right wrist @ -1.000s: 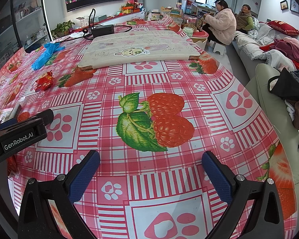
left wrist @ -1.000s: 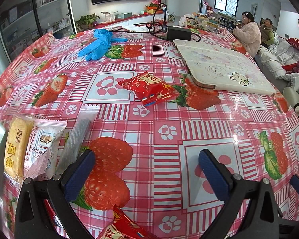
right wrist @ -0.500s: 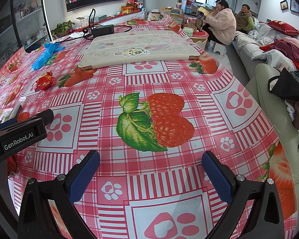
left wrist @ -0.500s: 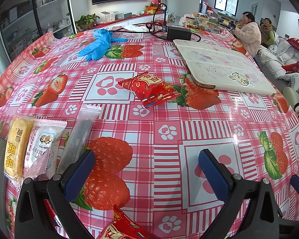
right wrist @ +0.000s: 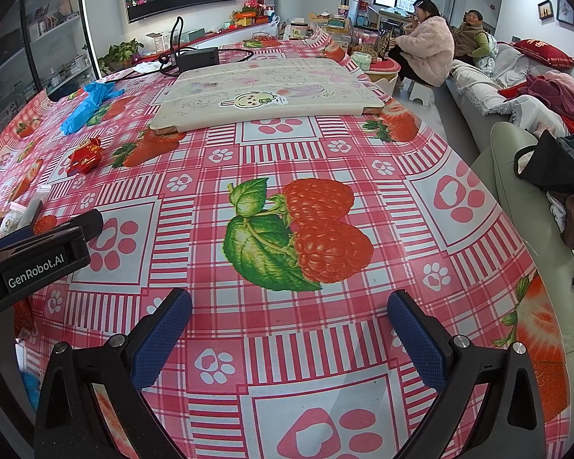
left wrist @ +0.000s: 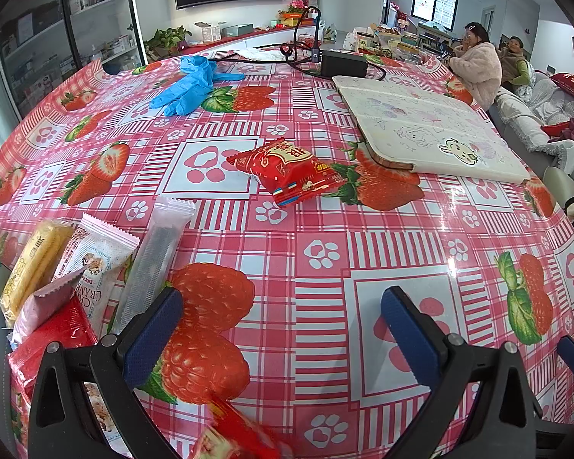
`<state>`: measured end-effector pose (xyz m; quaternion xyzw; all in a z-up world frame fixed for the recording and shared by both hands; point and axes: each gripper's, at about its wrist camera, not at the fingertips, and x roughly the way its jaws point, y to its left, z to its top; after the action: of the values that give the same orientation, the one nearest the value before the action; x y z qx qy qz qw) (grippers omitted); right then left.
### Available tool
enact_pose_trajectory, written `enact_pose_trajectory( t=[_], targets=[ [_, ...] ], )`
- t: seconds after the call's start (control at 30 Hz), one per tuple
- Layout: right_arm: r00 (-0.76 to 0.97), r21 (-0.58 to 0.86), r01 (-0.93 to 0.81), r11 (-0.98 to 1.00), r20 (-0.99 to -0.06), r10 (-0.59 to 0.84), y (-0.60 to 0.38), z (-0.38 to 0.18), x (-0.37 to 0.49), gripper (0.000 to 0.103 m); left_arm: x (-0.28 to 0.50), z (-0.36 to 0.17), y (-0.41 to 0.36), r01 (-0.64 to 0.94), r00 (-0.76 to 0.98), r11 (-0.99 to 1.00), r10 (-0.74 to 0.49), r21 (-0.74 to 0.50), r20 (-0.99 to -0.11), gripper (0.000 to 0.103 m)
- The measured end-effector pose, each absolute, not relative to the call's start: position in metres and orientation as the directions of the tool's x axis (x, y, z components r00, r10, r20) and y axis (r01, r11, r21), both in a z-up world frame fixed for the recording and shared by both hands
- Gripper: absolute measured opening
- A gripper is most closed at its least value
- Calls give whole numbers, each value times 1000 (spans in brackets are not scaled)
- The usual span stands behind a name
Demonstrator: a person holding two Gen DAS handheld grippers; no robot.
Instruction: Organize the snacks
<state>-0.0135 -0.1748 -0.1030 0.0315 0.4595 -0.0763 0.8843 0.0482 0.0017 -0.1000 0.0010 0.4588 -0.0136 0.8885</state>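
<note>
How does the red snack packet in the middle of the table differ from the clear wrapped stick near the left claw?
The red snack packet is opaque, puffy and lies alone; the clear stick is see-through, long, slim and lies beside other snacks. Both are sealed and rest on the tablecloth, ungripped.

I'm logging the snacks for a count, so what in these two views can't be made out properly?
- Blurred red packet: left wrist view, smeared and cut off by the bottom edge.
- Snack pile: packets overlap; the left gripper hides their lower ends.
- Same pile in the right wrist view: tiny at the frame edge, behind the left gripper's body.
</note>
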Motion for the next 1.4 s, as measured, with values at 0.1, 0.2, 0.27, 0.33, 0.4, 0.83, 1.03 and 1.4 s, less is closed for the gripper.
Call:
enact_pose_trajectory(
  t=[0.1,0.2,0.27,0.33,0.4,0.83,1.03,1.4],
  targets=[
    [566,-14,164,986,-817,-106,-175,-103,-14,102,48,-100,2,33,576,999,-26,-9,-817,103],
    [566,-15,164,986,-818,-106,-175,-103,-14,102,56,-100,4,66,534,998,-47,-14,-844,103],
    [565,-15,162,987,-818,-105,-174,-103,-14,102,54,-95,11,52,524,998,-51,-28,-850,103],
    [562,-14,157,987,-821,-101,-174,-103,-14,102,39,-80,21,60,556,995,-98,-78,-825,103],
    [559,-12,146,989,-824,-92,-175,-103,-14,102,18,-59,35,89,608,992,-126,-91,-784,103],
    [490,185,28,982,-859,147,-124,-92,-15,102,-33,-87,103,140,585,986,-9,90,-811,103],
    [451,196,-54,979,-870,199,-68,-85,1,102,-54,-102,118,136,562,987,-6,85,-827,103],
    [379,77,-232,970,-911,163,4,-93,29,52,-47,-92,112,190,594,972,-1,139,-804,103]
  ],
)
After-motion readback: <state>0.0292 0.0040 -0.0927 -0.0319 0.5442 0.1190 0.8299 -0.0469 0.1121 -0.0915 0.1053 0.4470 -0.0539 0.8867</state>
